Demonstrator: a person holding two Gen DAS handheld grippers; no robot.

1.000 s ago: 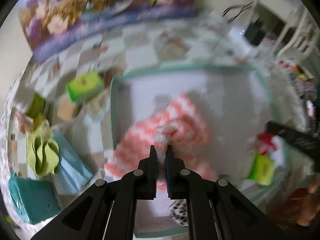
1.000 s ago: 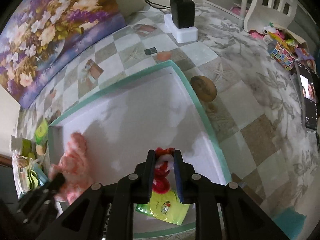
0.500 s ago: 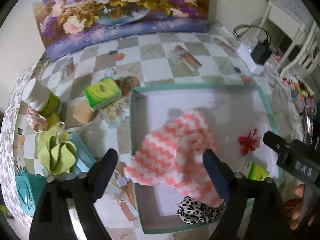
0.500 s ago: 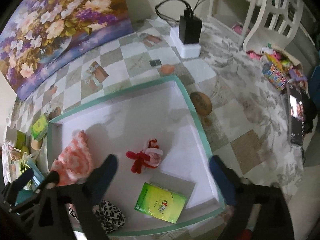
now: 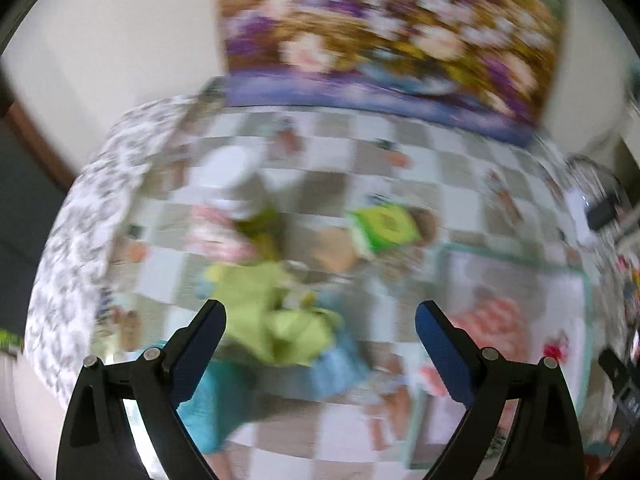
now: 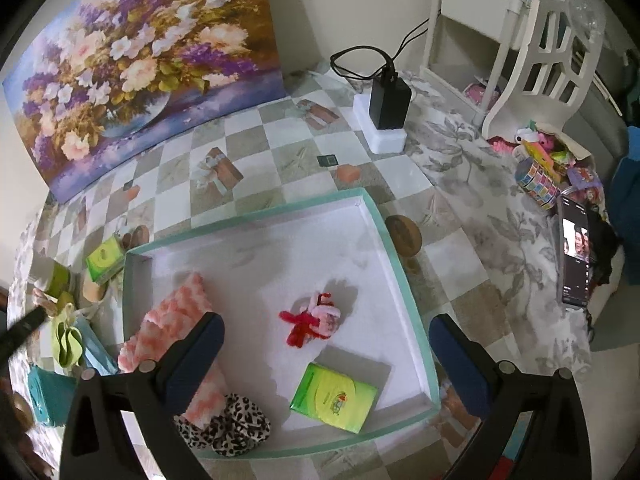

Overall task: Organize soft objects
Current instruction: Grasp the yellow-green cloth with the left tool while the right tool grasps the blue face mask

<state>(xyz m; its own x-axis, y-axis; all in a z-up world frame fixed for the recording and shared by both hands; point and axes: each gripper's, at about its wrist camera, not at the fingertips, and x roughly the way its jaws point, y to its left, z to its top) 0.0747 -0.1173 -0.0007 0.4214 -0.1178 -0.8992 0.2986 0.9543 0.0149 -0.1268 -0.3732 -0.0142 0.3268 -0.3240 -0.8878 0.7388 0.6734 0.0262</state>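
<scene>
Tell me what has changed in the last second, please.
Both tongs let go: the left tongs dropped the pink-and-white knit, the right tongs the red-and-pink bow, both into the teal tray. Both now stand open. The left swung away toward the light-green cloth. The green packet stayed put.

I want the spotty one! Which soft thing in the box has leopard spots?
The leopard-print scrunchie at the box's near-left corner. The fluffy cloth beside it is pink-and-white, and the little bow is red and pink.
</scene>
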